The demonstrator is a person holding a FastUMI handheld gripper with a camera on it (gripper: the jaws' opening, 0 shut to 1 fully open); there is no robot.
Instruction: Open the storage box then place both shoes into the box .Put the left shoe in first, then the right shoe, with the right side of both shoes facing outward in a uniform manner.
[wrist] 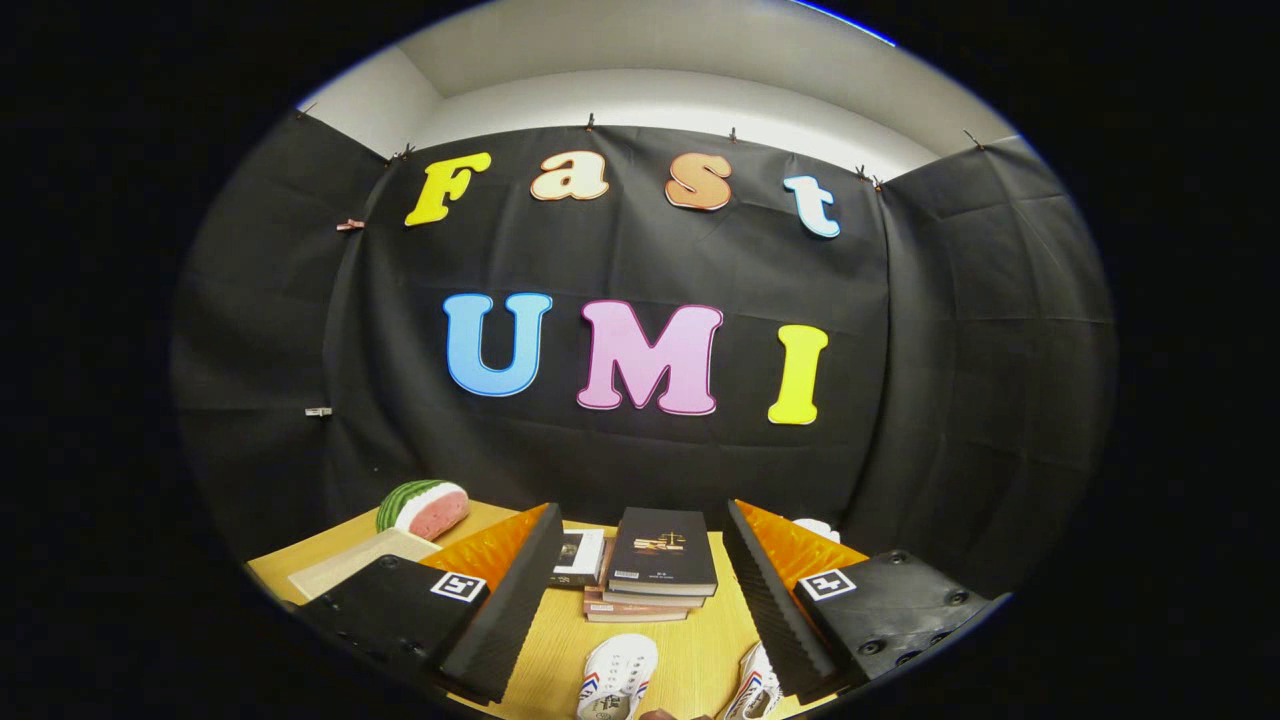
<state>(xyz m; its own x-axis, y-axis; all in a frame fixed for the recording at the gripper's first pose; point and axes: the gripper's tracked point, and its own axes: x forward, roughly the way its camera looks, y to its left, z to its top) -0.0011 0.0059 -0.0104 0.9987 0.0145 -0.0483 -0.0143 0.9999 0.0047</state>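
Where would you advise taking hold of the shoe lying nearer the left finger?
Probably across its laced middle, from above: the shoe lies flat on the table, toe towards the books. The open claw has nothing between its fingers.

Staged recording booth, black cloth wall (pixel 950 380) clipped up, wooden table (pixel 690 655) with stacked books (pixel 655 565), fake watermelon slice (pixel 425 507)

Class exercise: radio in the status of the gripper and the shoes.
Gripper fingers open, empty. Two white shoes on table between them. Book stack just ahead, past the shoes.
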